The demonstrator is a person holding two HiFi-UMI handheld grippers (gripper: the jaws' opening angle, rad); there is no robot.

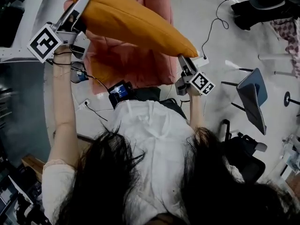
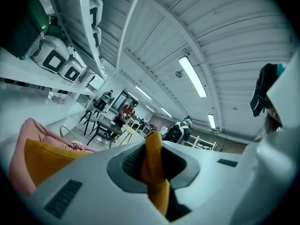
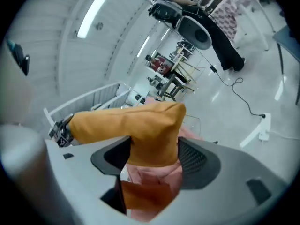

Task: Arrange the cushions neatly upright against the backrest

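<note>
A mustard-orange cushion (image 1: pixel 136 22) is held up in the air between the two grippers, above a pink sofa (image 1: pixel 124 62) and clear of its seat. In the head view its long axis is laid on a slant, from the upper left down to the lower right, and its lower-right corner is drawn out to a point. It is not stood upright, and it is not set against any backrest.

The upper-left corner is taken by the left gripper (image 1: pixel 83 1). In the left gripper view the jaws are seen drawn narrow, with a thin fold of the orange fabric pinched between them.

The tapered lower-right corner is met by the right gripper (image 1: pixel 183 60). In the right gripper view its jaws are seen spread wide, and the gap between them is filled by the plump corner, which does not look squeezed. From there the cushion is seen stretching away to the left, towards the marker cube (image 3: pixel 58 132) of the other gripper.

A pale floor (image 1: pixel 211 3) is seen around the sofa, with a black cable (image 1: pixel 213 25) trailed across it and a blue chair (image 1: pixel 253 95) stood well to the right.
</note>
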